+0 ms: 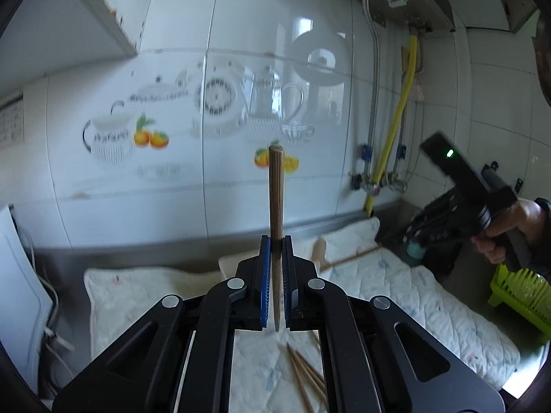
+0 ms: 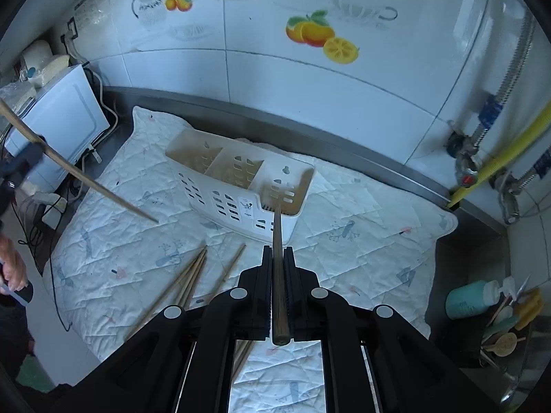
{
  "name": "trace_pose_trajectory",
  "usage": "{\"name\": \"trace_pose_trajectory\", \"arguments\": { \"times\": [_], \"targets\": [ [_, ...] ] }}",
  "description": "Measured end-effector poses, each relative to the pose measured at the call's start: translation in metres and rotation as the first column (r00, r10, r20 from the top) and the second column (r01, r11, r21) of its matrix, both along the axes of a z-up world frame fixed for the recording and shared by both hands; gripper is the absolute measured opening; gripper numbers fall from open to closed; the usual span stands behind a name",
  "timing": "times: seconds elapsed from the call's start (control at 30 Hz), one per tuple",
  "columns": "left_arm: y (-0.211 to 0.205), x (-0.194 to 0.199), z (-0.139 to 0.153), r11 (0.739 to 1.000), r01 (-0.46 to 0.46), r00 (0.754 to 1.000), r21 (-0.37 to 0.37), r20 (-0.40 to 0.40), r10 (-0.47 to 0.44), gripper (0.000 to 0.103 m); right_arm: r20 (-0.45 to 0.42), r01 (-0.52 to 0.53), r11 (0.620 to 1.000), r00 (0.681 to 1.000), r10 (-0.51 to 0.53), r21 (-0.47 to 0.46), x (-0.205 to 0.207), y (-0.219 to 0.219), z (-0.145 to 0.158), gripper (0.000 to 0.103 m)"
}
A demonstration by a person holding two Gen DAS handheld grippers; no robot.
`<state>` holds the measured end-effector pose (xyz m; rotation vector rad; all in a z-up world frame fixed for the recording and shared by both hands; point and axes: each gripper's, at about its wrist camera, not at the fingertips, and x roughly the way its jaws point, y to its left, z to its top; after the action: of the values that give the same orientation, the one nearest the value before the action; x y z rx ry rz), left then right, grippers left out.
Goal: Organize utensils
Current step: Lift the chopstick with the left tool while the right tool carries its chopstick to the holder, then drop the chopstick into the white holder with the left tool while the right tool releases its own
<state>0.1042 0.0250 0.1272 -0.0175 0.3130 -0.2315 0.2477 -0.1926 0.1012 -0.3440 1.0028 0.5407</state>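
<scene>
Claw-held chopsticks, white caddy

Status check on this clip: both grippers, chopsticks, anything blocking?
Left hand-held gripper shut on chopstick. Right hand-held gripper shut on second chopstick, tip at white utensil caddy. Nothing blocking.

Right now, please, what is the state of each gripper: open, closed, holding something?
Left gripper: closed on a chopstick, blunt end up.
Right gripper: closed on another chopstick, tip pointing into the white holder.

Steel counter, quilted mat over it; on mat: white caddy, loose chopsticks
</scene>
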Motion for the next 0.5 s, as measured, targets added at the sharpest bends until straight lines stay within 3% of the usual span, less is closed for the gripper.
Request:
{"name": "trace_pose_trajectory", "arguments": {
  "times": [0.17,0.27,0.33,0.4,0.43,0.47,0.5],
  "targets": [
    [0.001,0.024,0.026,1.000,-0.024,0.998,0.014,0.057,0.023,0.005,-0.102,-0.001,1.000,0.995,0.002,0.013,0.033,0.009,-0.004,0.007],
    [0.001,0.044,0.031,0.998,-0.051,0.996,0.029,0.074,0.048,0.005,-0.107,0.029,0.999,0.994,-0.027,0.017,0.050,0.013,-0.004,0.007],
    [0.002,0.059,0.030,0.998,-0.063,0.996,0.031,0.065,0.061,0.005,-0.101,0.043,0.997,0.994,-0.036,0.071,0.060,0.013,-0.001,0.008],
    [0.002,0.072,0.024,0.996,-0.076,0.996,0.036,0.050,0.074,0.005,-0.082,0.060,0.994,0.995,-0.053,0.090,0.067,0.013,0.003,0.015],
    [0.002,0.080,0.020,0.996,-0.077,0.997,0.035,0.031,0.076,0.005,-0.072,0.065,0.992,0.996,-0.058,0.106,0.069,0.011,0.005,0.030],
    [0.003,0.087,0.016,0.996,-0.082,0.997,0.033,0.016,0.082,0.005,-0.052,0.075,0.990,0.996,-0.070,0.121,0.069,0.009,0.008,0.038],
    [0.003,0.092,0.012,0.995,-0.088,0.996,0.035,0.006,0.088,0.005,-0.026,0.081,0.988,0.997,-0.078,0.129,0.068,0.007,0.012,0.039]
  ]
}}
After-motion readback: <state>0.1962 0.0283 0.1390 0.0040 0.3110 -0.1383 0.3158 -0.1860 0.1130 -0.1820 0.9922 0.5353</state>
